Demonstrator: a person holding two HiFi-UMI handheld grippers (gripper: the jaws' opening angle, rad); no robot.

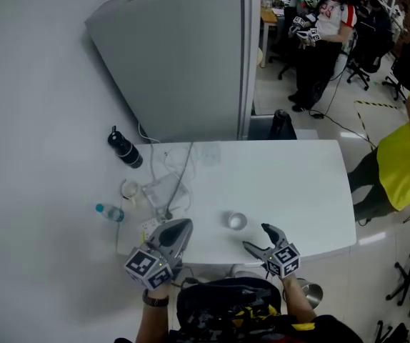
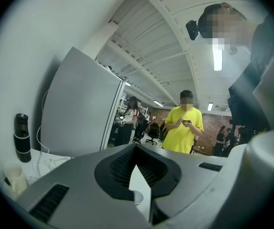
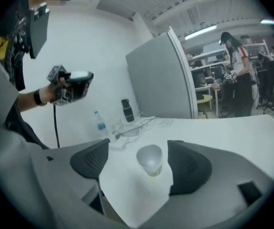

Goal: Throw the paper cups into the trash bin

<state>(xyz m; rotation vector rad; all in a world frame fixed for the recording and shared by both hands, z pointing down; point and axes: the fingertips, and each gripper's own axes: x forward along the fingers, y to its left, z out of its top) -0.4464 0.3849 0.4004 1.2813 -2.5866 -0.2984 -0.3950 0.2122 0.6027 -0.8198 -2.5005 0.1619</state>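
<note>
A paper cup (image 1: 236,221) stands upright on the white table (image 1: 291,191) near its front edge. My right gripper (image 1: 255,236) is open just in front of it, low over the table edge. In the right gripper view the cup (image 3: 150,159) shows between the spread jaws, a little ahead of them, and neither pad touches it. A second paper cup (image 1: 129,189) stands at the table's left end among cables. My left gripper (image 1: 182,225) is shut with nothing in it, held at the front left; past its tips a cup rim (image 2: 138,197) shows.
A black bottle (image 1: 125,149), a water bottle (image 1: 109,212) and white cables (image 1: 169,184) crowd the table's left end. A grey partition (image 1: 183,56) rises behind. A round metal object (image 1: 308,291) sits on the floor below the front edge. A person in yellow (image 1: 405,163) stands to the right.
</note>
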